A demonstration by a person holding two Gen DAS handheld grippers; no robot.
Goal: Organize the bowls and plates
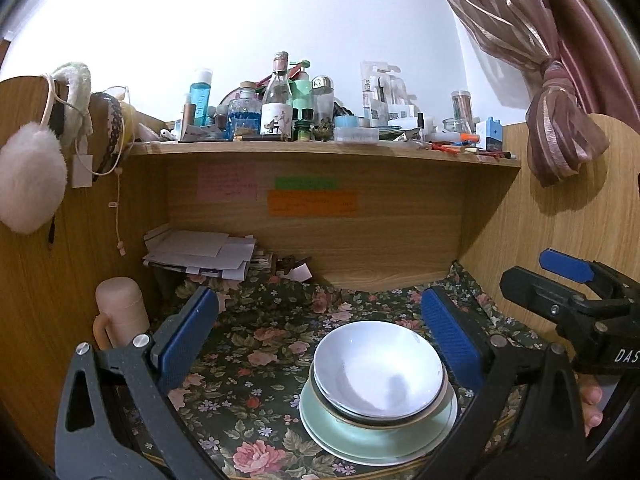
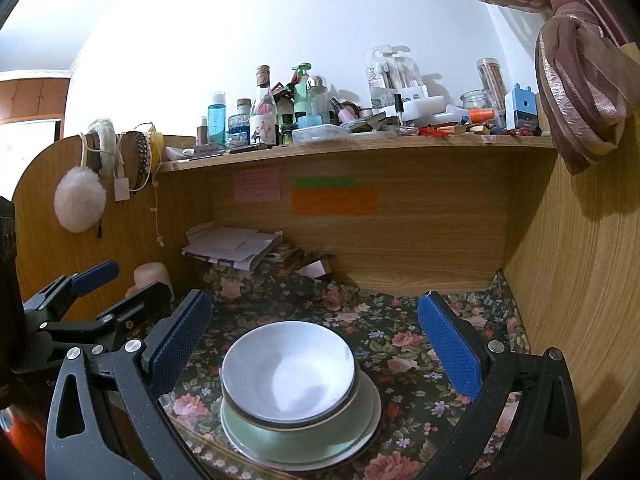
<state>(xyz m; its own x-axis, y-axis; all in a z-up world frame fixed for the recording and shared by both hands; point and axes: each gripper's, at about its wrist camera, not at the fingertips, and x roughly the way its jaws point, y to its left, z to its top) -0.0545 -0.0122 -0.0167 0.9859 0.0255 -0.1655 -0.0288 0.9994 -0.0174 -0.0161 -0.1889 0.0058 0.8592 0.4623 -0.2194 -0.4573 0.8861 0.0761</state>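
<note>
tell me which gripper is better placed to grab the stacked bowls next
Right, marginally. The bowl stack sits centred between the right gripper jaws; for the left gripper it sits off toward one jaw. Both are open.

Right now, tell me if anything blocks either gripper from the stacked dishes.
Nothing visible does. The stack of bowls and plates sits alone on the floral cloth, with the open left gripper and open right gripper facing it.

Two nested bowls (image 2: 288, 376) sit on two stacked plates (image 2: 360, 420).
</note>
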